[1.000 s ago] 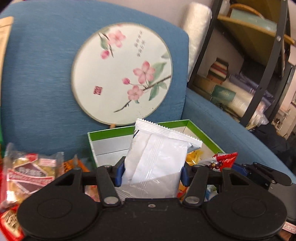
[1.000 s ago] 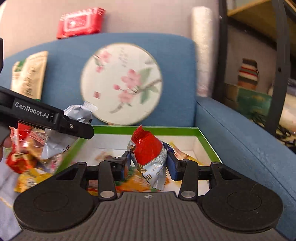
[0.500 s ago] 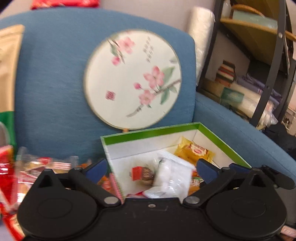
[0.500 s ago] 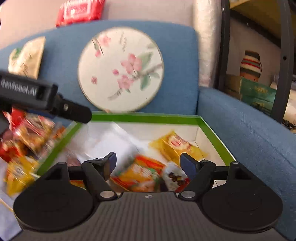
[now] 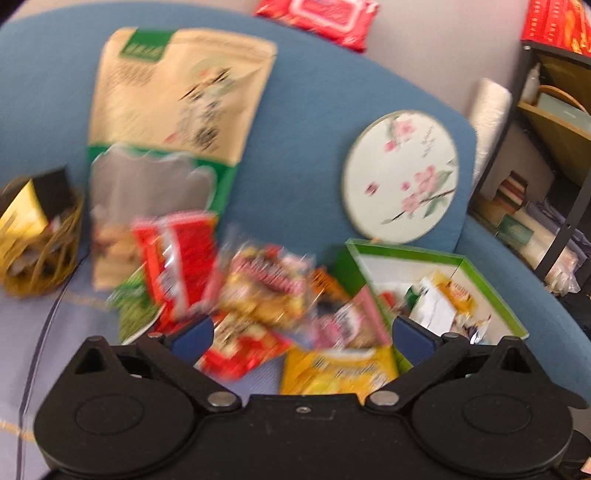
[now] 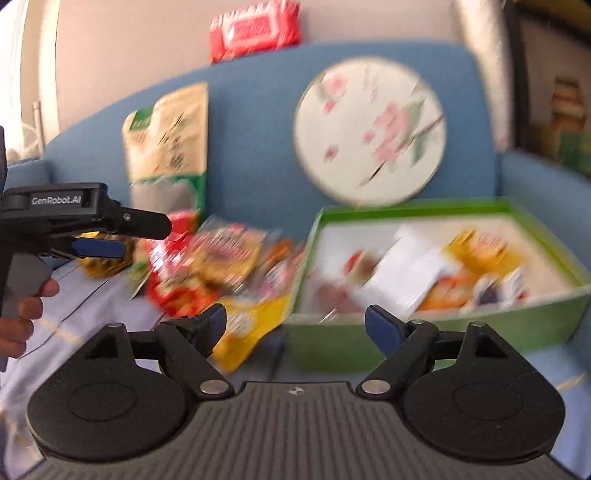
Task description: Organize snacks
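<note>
Both grippers empty, jaws spread wide: left gripper (image 5: 301,336) over the loose snack pile (image 5: 258,291) on the sofa seat, right gripper (image 6: 295,321) low btwn pile and green box (image 6: 436,325), which already holds several packets. Risk, judging by heavy blur: a hurried grab into overlapping, slippery wrappers could pinch two at once or drop one short of the box.

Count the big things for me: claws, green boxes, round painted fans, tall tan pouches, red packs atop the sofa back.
Claws: 2 (left claw, right claw)
Green box: 1
Round fan: 1
Tan pouch: 1
Red pack: 1
Total: 6
</note>
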The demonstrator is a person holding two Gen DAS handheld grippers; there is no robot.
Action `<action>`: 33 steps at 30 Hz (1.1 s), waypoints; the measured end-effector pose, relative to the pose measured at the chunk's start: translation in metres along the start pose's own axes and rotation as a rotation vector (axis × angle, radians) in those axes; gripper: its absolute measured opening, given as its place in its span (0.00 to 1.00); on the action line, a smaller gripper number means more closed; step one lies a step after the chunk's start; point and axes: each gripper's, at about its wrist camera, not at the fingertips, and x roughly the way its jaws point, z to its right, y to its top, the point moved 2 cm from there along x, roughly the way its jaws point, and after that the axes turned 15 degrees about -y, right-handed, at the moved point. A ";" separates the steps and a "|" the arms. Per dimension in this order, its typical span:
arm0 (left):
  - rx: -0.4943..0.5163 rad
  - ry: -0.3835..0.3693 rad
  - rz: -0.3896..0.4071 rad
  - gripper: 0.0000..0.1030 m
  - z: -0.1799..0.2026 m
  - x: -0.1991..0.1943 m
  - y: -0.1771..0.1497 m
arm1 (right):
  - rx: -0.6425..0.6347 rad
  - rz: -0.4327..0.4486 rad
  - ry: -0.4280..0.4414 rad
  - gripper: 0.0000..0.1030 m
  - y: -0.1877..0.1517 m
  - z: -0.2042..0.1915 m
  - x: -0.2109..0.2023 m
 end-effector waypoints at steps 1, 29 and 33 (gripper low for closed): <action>-0.012 0.003 -0.011 1.00 -0.005 -0.004 -0.004 | 0.005 -0.017 0.007 1.00 -0.003 -0.006 0.003; -0.098 -0.250 -0.221 1.00 0.010 0.038 -0.054 | 0.000 -0.143 0.075 0.95 -0.040 -0.002 -0.012; -0.149 -0.277 -0.246 1.00 0.007 0.052 -0.053 | 0.024 -0.140 0.058 0.95 -0.036 0.000 -0.005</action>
